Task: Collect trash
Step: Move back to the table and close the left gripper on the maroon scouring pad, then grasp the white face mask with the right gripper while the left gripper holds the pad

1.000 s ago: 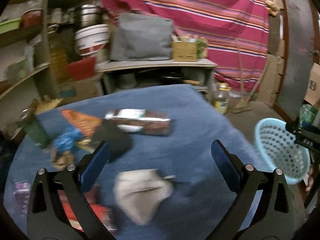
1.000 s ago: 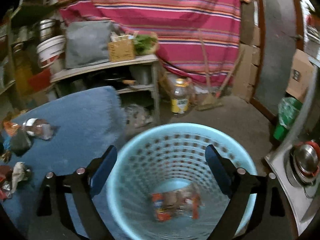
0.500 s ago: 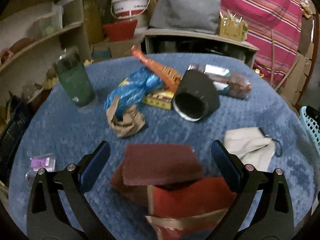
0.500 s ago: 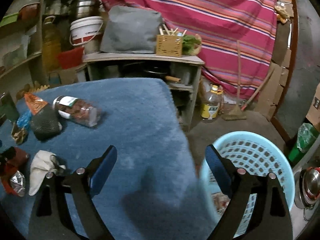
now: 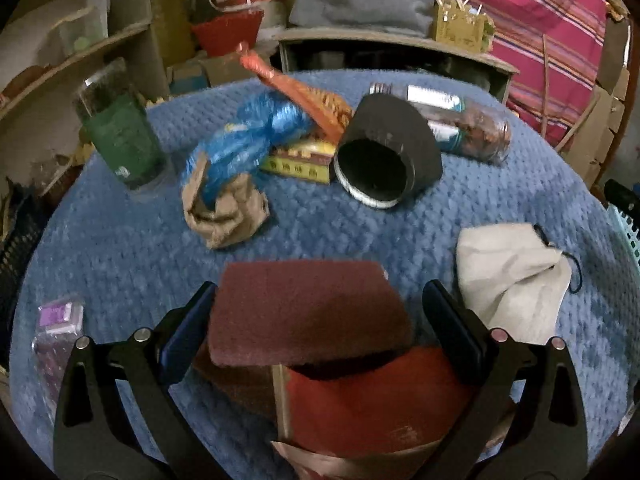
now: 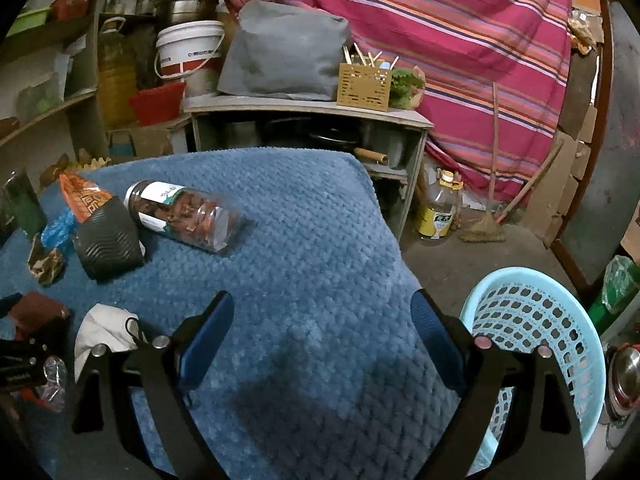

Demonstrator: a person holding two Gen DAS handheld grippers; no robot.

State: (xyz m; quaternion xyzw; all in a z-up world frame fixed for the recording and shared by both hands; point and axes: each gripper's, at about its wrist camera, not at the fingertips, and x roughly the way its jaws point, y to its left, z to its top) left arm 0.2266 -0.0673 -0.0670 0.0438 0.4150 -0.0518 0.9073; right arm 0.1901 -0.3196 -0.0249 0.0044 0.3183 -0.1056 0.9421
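The left gripper [image 5: 320, 328] fills the bottom of its own wrist view, tilted downward, its two black arms rising from the lower corners toward the frame's centre. Its blue-padded fingers [image 5: 188, 332] stand wide apart, clamped on nothing. The right gripper [image 6: 322, 338] sits likewise in the lower half of its view, pointing down at a shallower slant, with blue pads [image 6: 206, 340] spread wide and nothing gripped. A dark piece of the left gripper shows at the right view's lower-left edge.
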